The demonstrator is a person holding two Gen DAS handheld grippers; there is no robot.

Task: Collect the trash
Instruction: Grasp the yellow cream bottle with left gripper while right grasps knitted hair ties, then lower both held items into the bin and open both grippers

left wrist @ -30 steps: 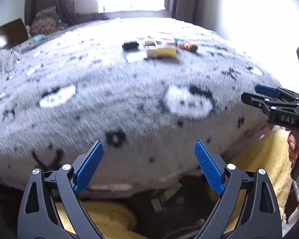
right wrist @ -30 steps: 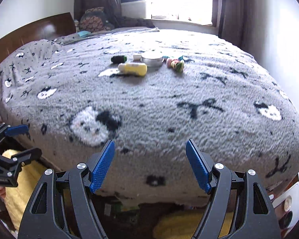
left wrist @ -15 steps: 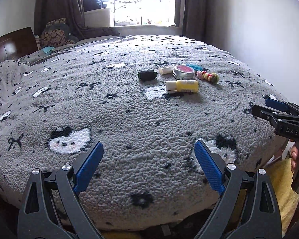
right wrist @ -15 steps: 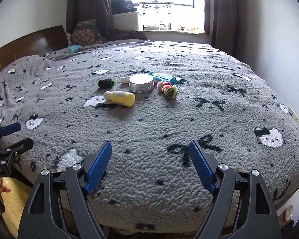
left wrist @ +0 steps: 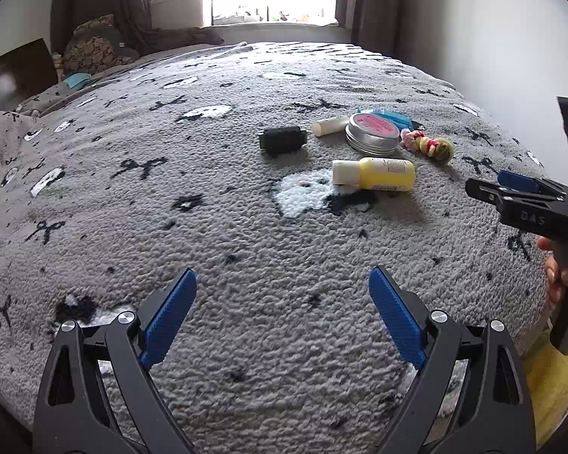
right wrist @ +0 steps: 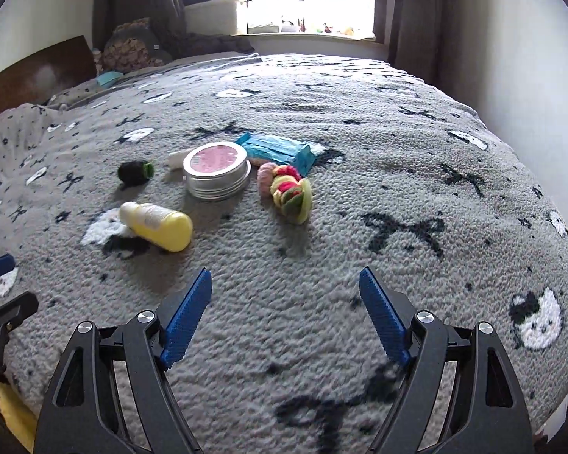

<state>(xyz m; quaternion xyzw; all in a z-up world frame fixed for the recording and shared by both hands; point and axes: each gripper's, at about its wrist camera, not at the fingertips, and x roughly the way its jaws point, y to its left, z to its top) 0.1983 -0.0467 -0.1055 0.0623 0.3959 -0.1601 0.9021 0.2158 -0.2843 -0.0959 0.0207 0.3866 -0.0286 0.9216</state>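
Both grippers advanced over fuzzy blanket | round metal tin nearer

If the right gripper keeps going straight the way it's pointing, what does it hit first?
Probably bare grey blanket: the open right gripper points down at it, short of the colourful scrunchies. Depth is hard to judge.

Only one bit of lettering comes through: "DAS", faint and raised on the black body of the right gripper, seen at the edge of the left wrist view. The yellow bottle has a label with fine print, too small to read. The round tin has a pink lid label, its wording blurred.
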